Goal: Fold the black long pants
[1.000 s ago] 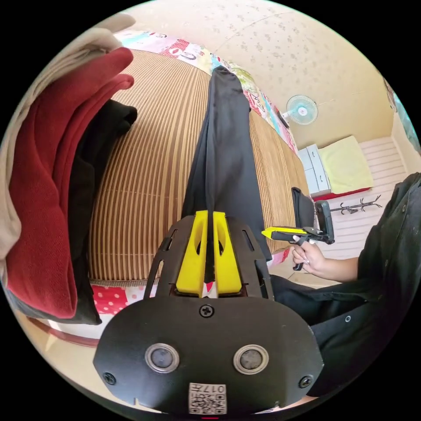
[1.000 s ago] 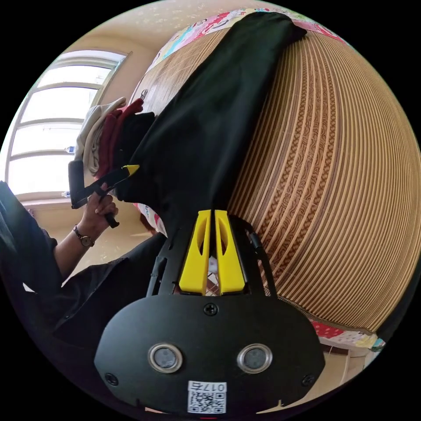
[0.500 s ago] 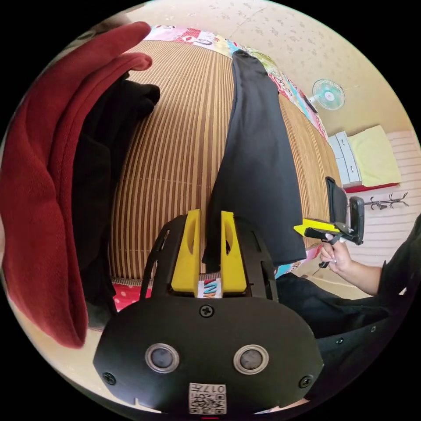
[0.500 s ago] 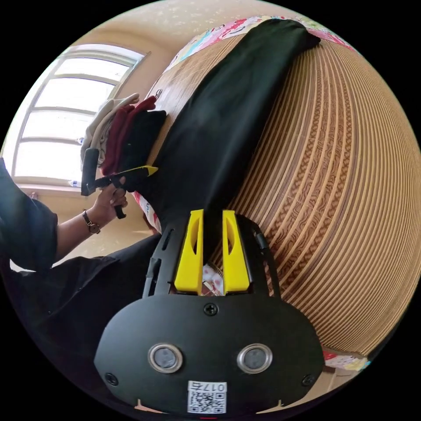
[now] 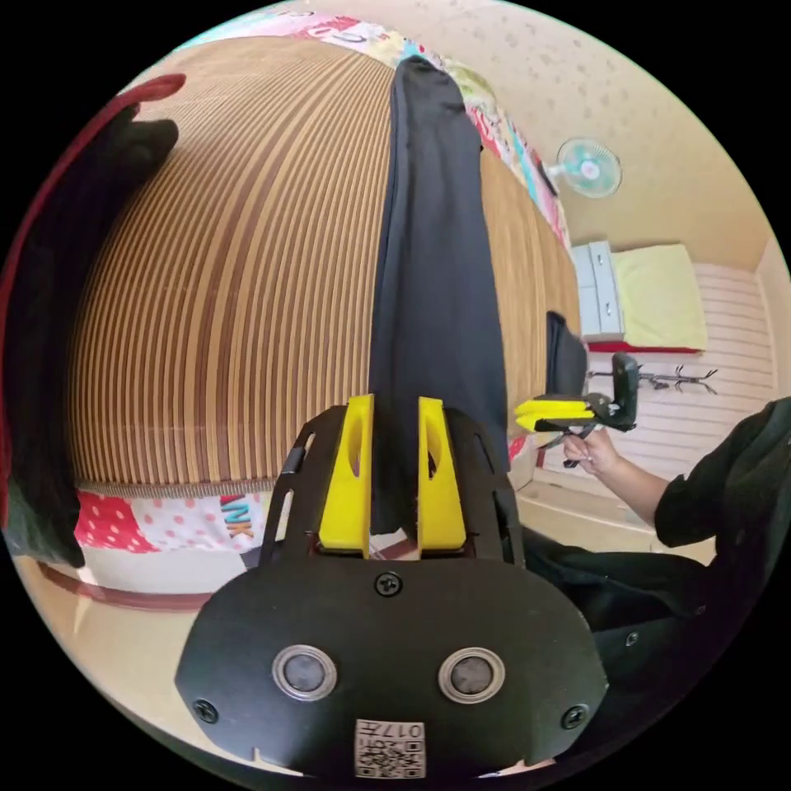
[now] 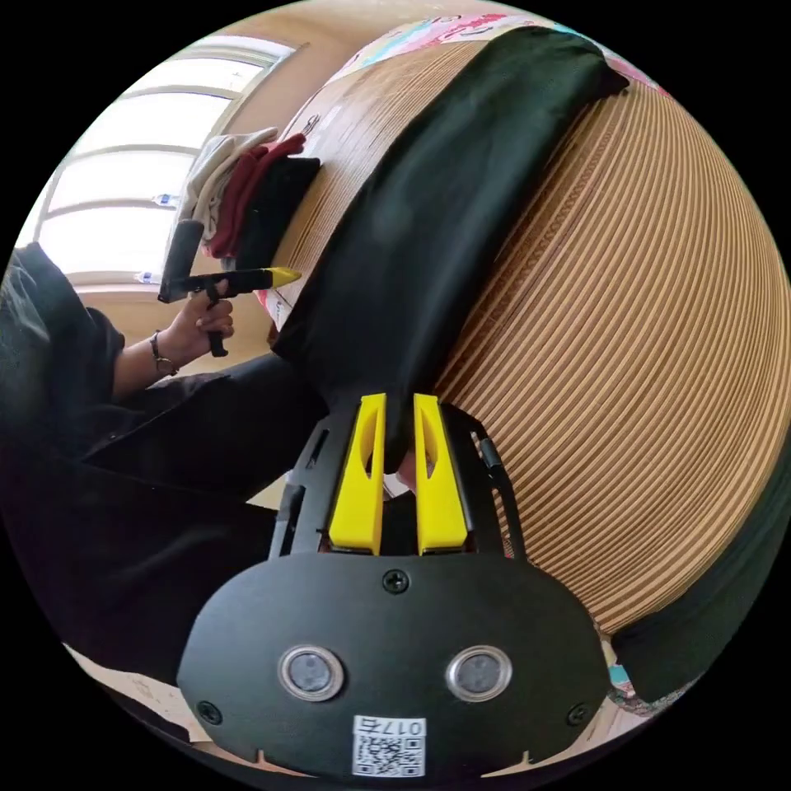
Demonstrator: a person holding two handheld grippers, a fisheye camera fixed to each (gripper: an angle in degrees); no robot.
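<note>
One pair of black pants lay stretched along a striped bamboo mat on the bed, reaching straight away from both claws. In the left gripper view, the left claw had its two yellow jaws parted, with the near edge of the pants lying in the gap between them; whether the jaws pressed the cloth cannot be told. In the right gripper view, the right claw also stood with its jaws apart, and a corner of the pants hung between them, apparently loose.

Each view also caught the other claw off to its side, held in a hand at the bed's edge, just beside the pants.

One stack of folded clothes sat on the mat beyond the left claw: a pale piece, a red piece and a black piece. In the left gripper view, that stack rose to the left of the claw. One fan hung on the wall far beyond the pants, and one small drawer cabinet stood below it.
</note>
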